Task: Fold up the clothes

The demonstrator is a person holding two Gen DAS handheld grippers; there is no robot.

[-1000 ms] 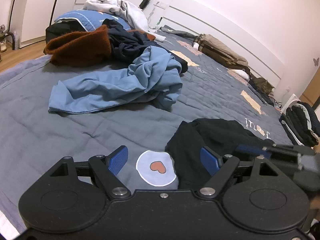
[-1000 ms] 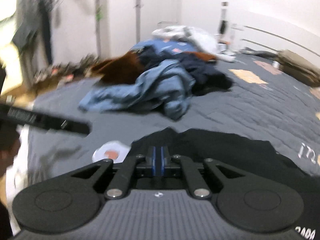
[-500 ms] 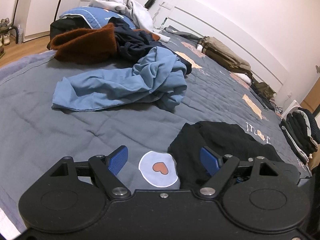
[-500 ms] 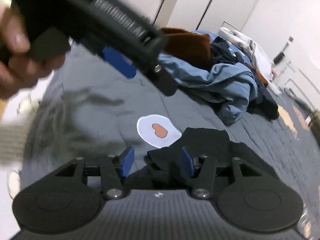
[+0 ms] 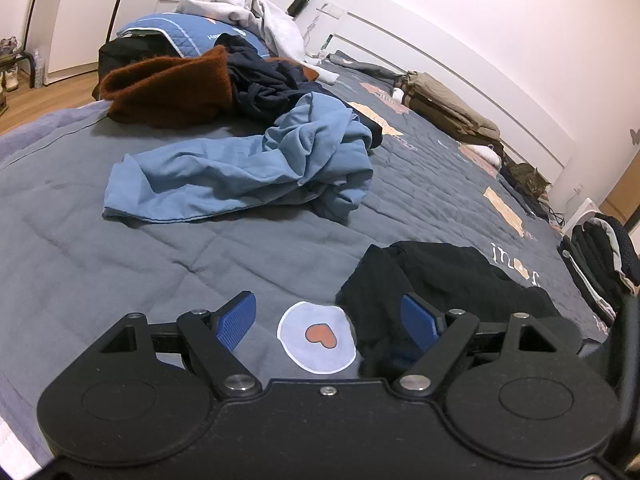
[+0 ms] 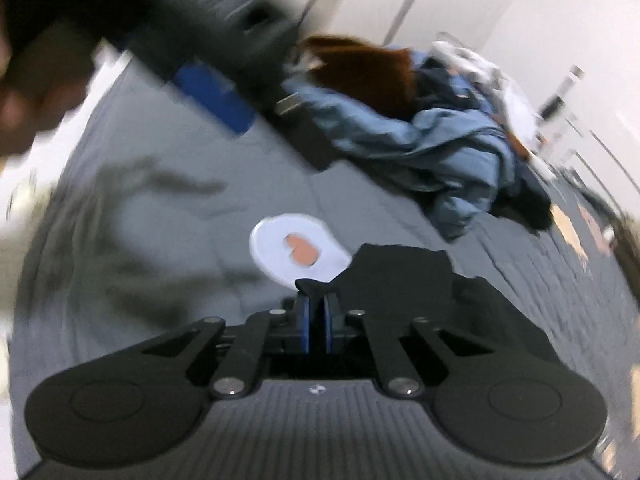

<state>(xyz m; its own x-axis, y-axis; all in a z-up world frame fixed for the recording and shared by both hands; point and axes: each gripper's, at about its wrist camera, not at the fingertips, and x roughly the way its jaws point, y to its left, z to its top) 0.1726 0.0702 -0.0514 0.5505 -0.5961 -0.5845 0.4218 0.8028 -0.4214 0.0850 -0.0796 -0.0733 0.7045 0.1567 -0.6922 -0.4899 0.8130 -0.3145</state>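
A bed [image 5: 80, 256] is covered by a grey quilt; a black garment [image 5: 440, 276], blue shirt [image 5: 240, 172] and brown sweater [image 5: 168, 88] are spread on it.

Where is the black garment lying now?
The black garment lies on the grey bedspread, right of the heart patch, with the blue shirt beyond.

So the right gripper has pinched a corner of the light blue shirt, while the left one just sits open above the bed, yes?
Not quite. The right gripper is shut on a corner of the black garment, as the right wrist view shows. The light blue shirt lies untouched farther up the bed. The left gripper does sit open.
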